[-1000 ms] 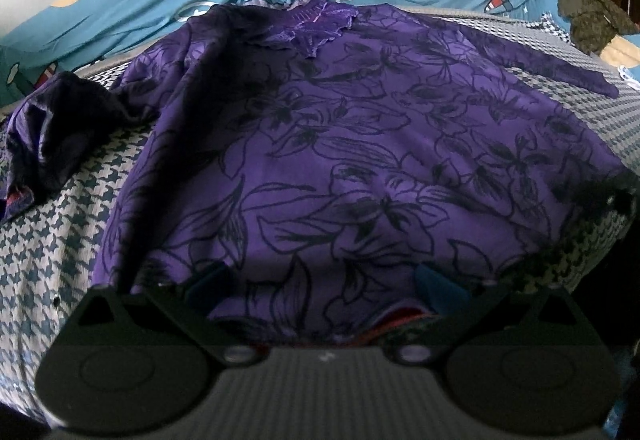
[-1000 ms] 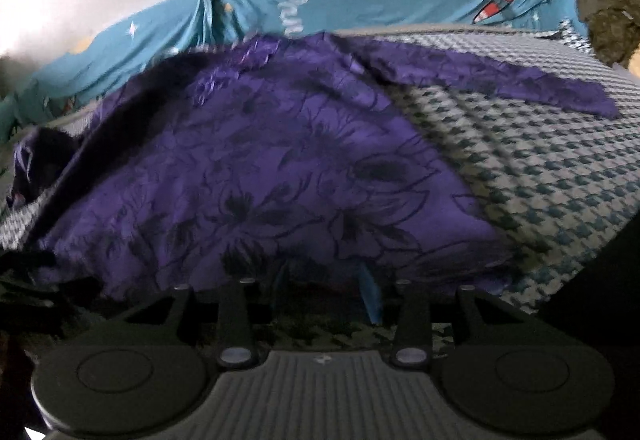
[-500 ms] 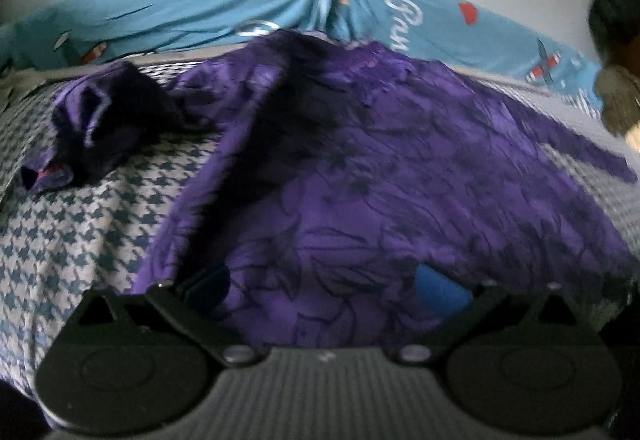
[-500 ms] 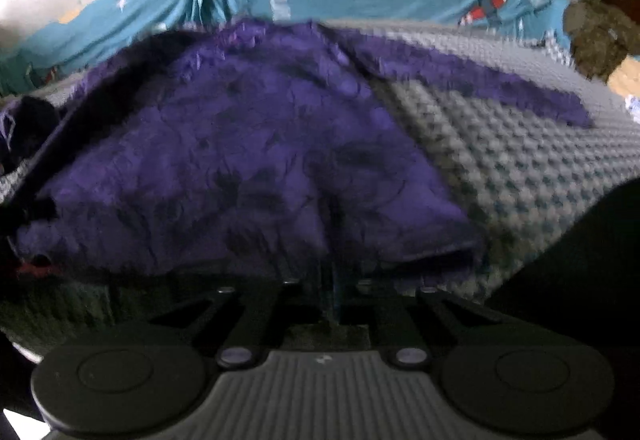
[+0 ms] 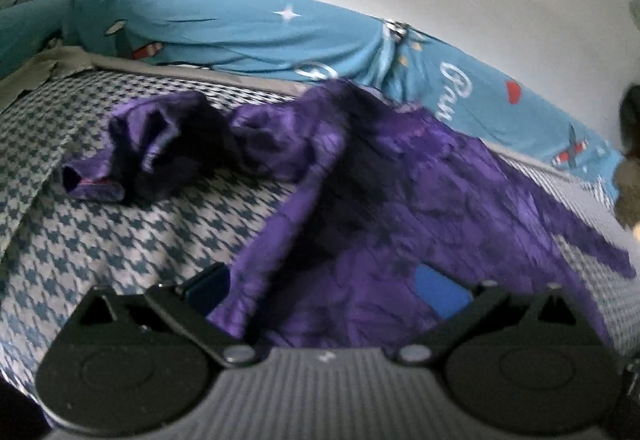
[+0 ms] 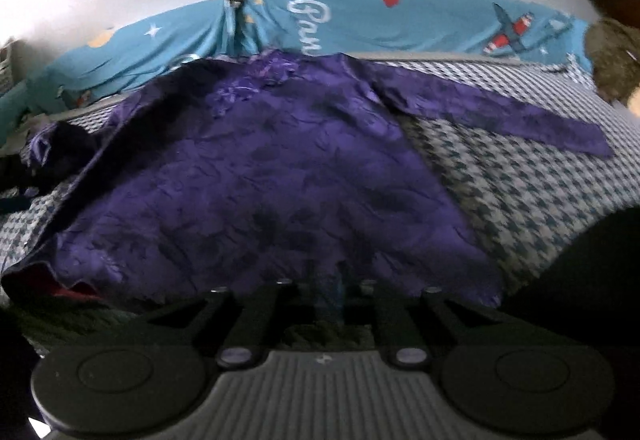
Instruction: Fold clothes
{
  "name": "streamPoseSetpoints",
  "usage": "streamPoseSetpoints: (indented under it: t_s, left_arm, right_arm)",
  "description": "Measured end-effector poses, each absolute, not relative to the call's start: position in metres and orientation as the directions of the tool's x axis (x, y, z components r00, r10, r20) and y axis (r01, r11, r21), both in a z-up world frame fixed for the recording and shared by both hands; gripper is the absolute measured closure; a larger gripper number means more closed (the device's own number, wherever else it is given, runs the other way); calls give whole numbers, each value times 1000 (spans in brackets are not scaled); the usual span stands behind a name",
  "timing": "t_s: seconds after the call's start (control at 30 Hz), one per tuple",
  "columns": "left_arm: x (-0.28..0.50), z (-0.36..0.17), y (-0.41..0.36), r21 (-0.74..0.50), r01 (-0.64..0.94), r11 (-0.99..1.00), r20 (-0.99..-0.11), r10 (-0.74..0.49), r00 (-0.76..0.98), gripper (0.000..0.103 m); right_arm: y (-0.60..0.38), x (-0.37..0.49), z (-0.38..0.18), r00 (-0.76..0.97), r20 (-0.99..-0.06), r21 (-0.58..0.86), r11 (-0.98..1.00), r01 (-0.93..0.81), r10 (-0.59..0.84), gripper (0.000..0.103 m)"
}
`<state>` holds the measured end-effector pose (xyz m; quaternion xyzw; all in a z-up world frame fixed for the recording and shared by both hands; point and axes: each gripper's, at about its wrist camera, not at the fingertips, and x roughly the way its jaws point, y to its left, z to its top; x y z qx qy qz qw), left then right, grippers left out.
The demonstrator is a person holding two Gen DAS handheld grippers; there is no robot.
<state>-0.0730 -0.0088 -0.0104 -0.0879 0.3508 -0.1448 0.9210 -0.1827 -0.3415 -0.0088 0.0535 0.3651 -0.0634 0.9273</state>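
A purple garment with a dark flower print lies spread on a houndstooth bedspread. Its left sleeve is bunched up, and its right sleeve lies out straight. My left gripper stands open over the garment's left hem edge, its blue pads wide apart and not pressing the cloth. My right gripper is at the near hem of the garment, fingers close together with the hem between them. Its jaws are opening slightly, and the pads are mostly hidden by cloth.
A blue printed cover runs along the white wall behind the bed. A brownish bundle sits at the far right. A dark shape marks the bed's near right edge. Red cloth shows under the left hem.
The left gripper swung leftward and rolled, so the bunched sleeve now sits nearer mid-view. The right gripper's fingers closed from partly apart onto the hem, and the hem rose a little.
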Motion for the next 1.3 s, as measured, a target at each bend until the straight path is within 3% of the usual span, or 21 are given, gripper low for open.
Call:
streamPoseSetpoints:
  t_s: [0.17,0.37,0.93,1.3]
  left_arm:
    - [-48,-5,11,-260,139,955,-631,-277,725,0]
    - [-6,-4,49,-355,2,935,-653,-249,715,0]
    - [77,-13,95,-532,-151,833,-647,-285,707,0]
    - [106,-38,110,-607,-286,741,-690,-314,651,0]
  right_arm:
    - [-335,-159,-9,732,-681,62,997,55,2,82]
    - [-328,-131,-10,722,-689,50,998,-39,63,75]
    - [-325,-74,-27,681,-725,50,994,-98,104,74]
    - [-318,-63,-34,666,-737,57,992,-115,119,74]
